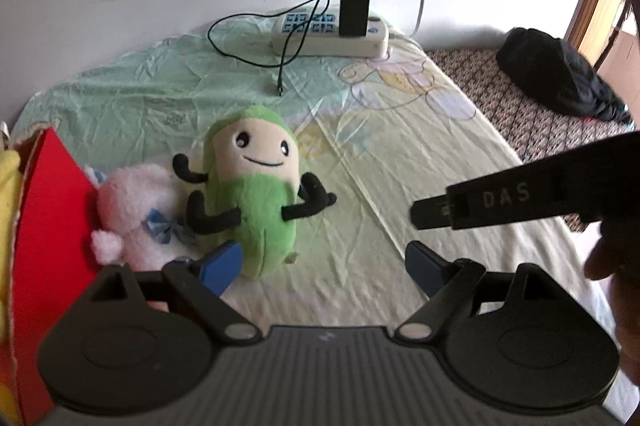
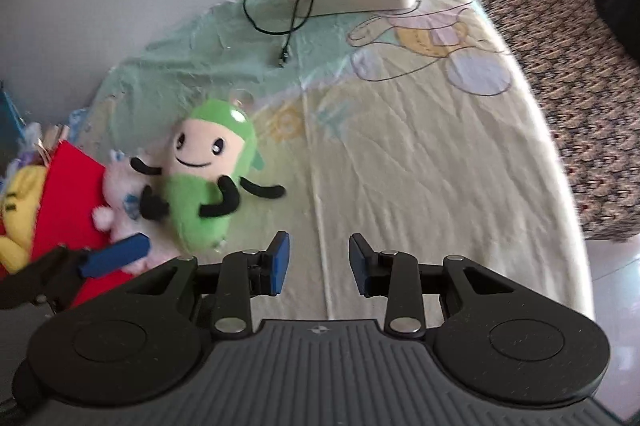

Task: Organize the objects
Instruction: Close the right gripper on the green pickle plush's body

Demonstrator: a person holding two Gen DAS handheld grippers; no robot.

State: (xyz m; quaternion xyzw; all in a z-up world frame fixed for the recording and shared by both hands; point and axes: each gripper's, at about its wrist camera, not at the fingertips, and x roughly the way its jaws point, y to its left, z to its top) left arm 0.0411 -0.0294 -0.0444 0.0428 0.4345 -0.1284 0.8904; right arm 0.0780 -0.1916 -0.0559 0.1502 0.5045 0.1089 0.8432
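Left wrist view: wide-gaping left gripper (image 1: pixel 324 262), empty, its fingertip overlapping green plush (image 1: pixel 256 194); pink plush (image 1: pixel 136 210) half hidden.

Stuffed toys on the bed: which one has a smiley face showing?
The green plush toy lying face up, with thin black arms. The pink plush toy beside it shows no face, and the yellow one sits in the red box.

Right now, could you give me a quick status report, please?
Left gripper open, right gripper open, both empty. Green plush on the bed, leaning on pink plush beside red box. Nothing blocking.
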